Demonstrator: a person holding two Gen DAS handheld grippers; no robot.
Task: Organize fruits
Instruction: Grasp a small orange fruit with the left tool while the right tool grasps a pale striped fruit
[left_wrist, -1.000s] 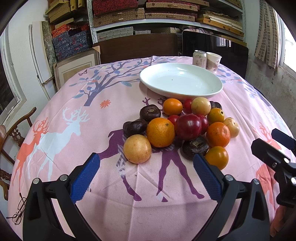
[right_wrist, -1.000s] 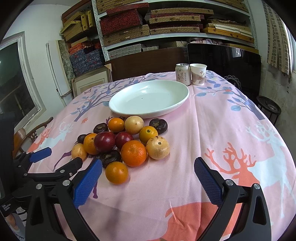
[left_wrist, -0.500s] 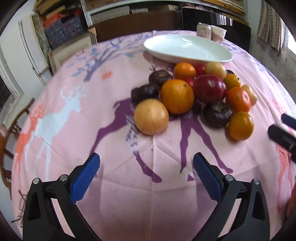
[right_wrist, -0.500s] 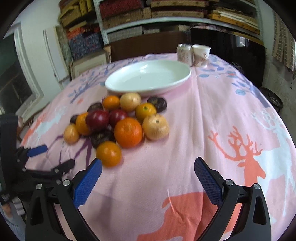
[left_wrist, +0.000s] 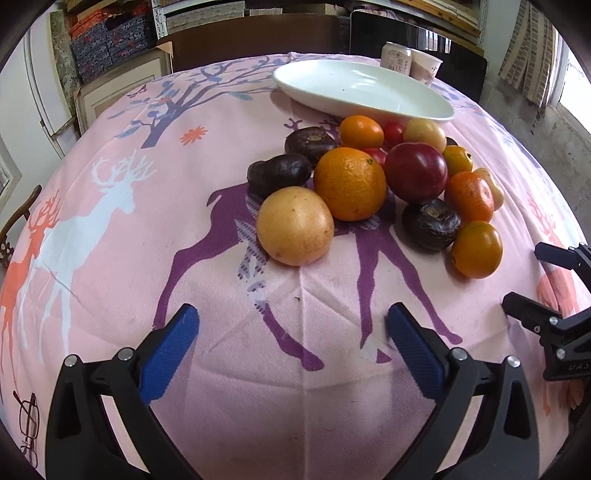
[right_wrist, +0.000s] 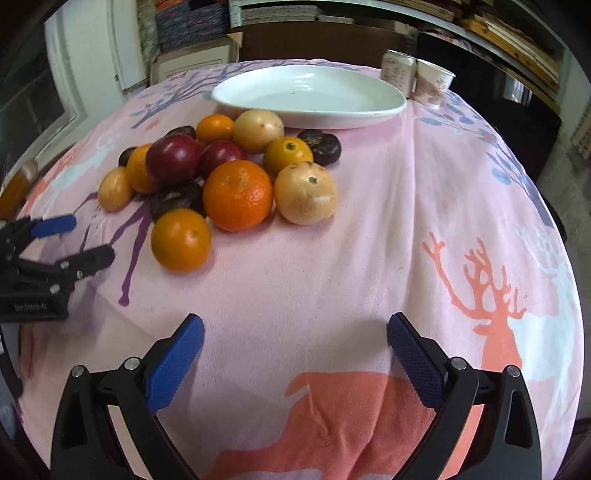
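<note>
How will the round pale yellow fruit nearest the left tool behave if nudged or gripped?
The round pale yellow fruit sits free on soft cloth, so it will probably roll. Its smooth skin may slip between the pads. It touches the large orange, which could shift.

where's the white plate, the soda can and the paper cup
white plate (right_wrist: 388, 107), right wrist view, near right rim
soda can (right_wrist: 398, 72), right wrist view, side label
paper cup (right_wrist: 432, 85), right wrist view, outer wall
</note>
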